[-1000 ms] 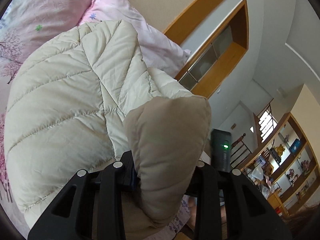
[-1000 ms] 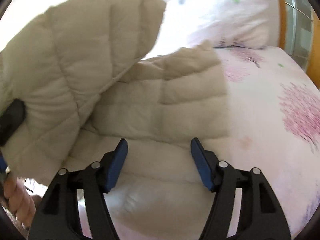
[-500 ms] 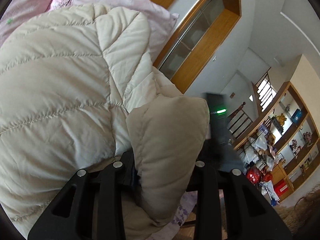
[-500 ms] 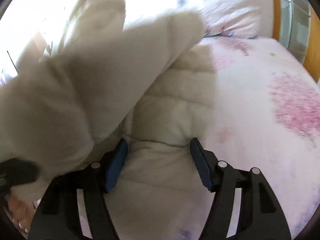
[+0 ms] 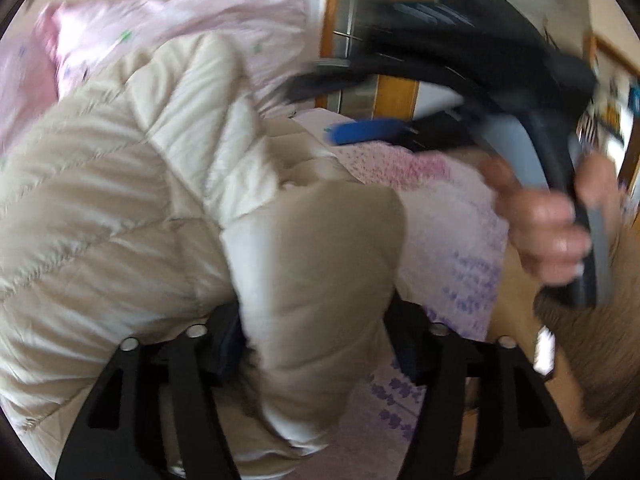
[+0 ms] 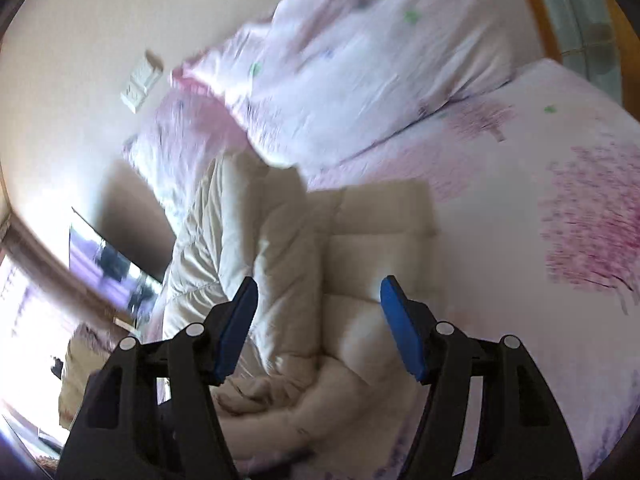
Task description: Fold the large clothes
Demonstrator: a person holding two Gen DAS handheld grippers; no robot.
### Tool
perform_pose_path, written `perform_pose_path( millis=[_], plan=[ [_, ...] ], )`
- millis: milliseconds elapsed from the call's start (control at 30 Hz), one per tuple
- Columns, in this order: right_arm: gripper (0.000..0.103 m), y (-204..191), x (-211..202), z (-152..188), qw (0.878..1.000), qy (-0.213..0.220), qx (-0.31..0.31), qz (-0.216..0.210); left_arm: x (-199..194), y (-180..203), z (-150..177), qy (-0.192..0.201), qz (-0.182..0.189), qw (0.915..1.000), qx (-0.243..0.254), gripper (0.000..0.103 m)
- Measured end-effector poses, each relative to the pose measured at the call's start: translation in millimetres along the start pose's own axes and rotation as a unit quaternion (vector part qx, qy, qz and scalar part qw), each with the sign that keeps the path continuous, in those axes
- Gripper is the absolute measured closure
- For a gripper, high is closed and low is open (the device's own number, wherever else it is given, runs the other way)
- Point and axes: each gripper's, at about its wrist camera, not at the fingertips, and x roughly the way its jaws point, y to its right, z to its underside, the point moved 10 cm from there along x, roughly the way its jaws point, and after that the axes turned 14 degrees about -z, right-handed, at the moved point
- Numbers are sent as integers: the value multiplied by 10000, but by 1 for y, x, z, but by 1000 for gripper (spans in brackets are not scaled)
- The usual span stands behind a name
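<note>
The left gripper (image 5: 320,344) has just been opening, its jaws spread around a fold of the cream puffer jacket (image 5: 120,200), which fills the frame's left. The right gripper (image 6: 316,328) hangs spread and empty over the jacket on the pink floral bed (image 6: 560,240).

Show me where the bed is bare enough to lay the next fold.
Free: the sheet on the picture's right of the jacket, below the pillows, in the right wrist view. Crowded: the jacket's bunched part toward the wall, and the left gripper, its jaws just opened, cuff between them.
</note>
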Motion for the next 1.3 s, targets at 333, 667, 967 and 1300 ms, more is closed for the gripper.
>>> perform_pose_path(
  millis=[333,667,967,1300],
  plan=[
    [88,-27,51,-5,9977,-679,71,-40,-25,1,1,-10,-23,9992,393,27],
    [88,-13,43,1,9973,-696,237,61,-94,-147,-27,234,-551,9930,-1019,25],
    [88,26,44,5,9930,-882,584,521,-46,-177,-15,-462,-755,9884,-1237,25],
    [78,70,38,-1,9836,-1166,776,1133,-9,-149,-17,-655,-852,9912,-771,24]
  ],
)
